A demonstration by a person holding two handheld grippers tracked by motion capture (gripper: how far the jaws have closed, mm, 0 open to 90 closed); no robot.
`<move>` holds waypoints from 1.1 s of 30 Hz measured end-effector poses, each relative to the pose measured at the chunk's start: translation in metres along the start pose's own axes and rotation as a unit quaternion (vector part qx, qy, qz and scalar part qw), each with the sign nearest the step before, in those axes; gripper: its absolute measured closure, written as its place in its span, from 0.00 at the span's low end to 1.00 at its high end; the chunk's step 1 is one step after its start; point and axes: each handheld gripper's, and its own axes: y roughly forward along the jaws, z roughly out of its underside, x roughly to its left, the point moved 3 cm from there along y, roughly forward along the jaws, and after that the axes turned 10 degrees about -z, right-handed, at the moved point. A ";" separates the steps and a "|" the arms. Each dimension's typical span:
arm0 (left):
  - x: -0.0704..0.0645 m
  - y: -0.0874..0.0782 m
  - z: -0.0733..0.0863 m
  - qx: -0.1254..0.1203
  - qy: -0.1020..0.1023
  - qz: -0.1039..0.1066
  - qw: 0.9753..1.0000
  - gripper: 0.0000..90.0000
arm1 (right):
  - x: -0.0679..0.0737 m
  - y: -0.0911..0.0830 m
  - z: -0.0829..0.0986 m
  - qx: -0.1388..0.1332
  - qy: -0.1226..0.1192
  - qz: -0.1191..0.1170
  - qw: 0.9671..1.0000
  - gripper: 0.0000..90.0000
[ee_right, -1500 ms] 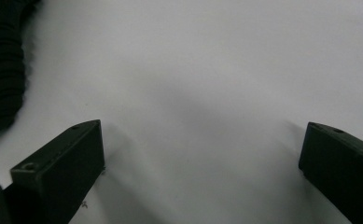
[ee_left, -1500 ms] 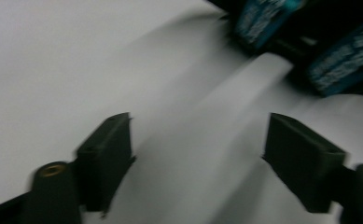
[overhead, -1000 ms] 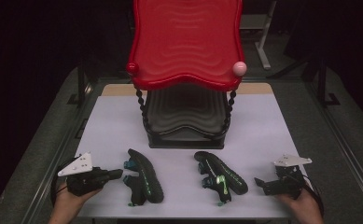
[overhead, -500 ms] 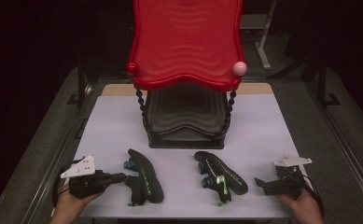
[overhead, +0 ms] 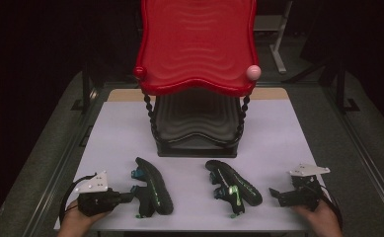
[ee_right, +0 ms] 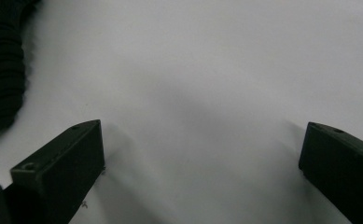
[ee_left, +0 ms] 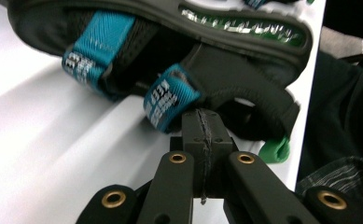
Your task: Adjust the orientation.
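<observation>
Two black sandals lie on the white table [overhead: 278, 128]. The left sandal [overhead: 152, 185] has teal straps [ee_left: 170, 95] and lies on its side. The right sandal [overhead: 234, 185] carries green trim. My left gripper [overhead: 130, 196] is at the front left, its jaws shut, their tips against the left sandal's [ee_left: 235, 74] black strap beside a teal one. I cannot see anything pinched between the left gripper's [ee_left: 201, 121] jaws. My right gripper [overhead: 274, 193] rests at the front right, open, just right of the right sandal. In its own view the right gripper [ee_right: 202, 144] spans bare table.
A two-tier rack stands at the table's middle back, with a red wavy top shelf [overhead: 197, 44] and a black lower tray [overhead: 197, 123]. A pink ball [overhead: 253, 72] caps its right front corner. The ribbed sole of a sandal [ee_right: 2, 70] lies left of the right gripper.
My left gripper has dropped toward the table's front edge and slid right until its tips meet the left sandal. The right gripper and both sandals have stayed put.
</observation>
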 end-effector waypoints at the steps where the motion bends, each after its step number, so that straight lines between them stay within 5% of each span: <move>1: 0.000 0.000 0.000 0.000 0.000 0.000 1.000 1.00 | 0.000 0.000 0.000 0.000 0.000 0.000 1.000 0.00; 18: -0.005 0.014 -0.034 -0.063 0.000 0.028 0.998 1.00 | 0.000 0.000 0.000 -0.001 0.000 0.000 1.000 0.00; 33: -0.006 0.029 -0.036 -0.037 0.016 0.024 0.999 1.00 | 0.000 0.000 0.000 -0.001 -0.001 0.000 1.000 0.00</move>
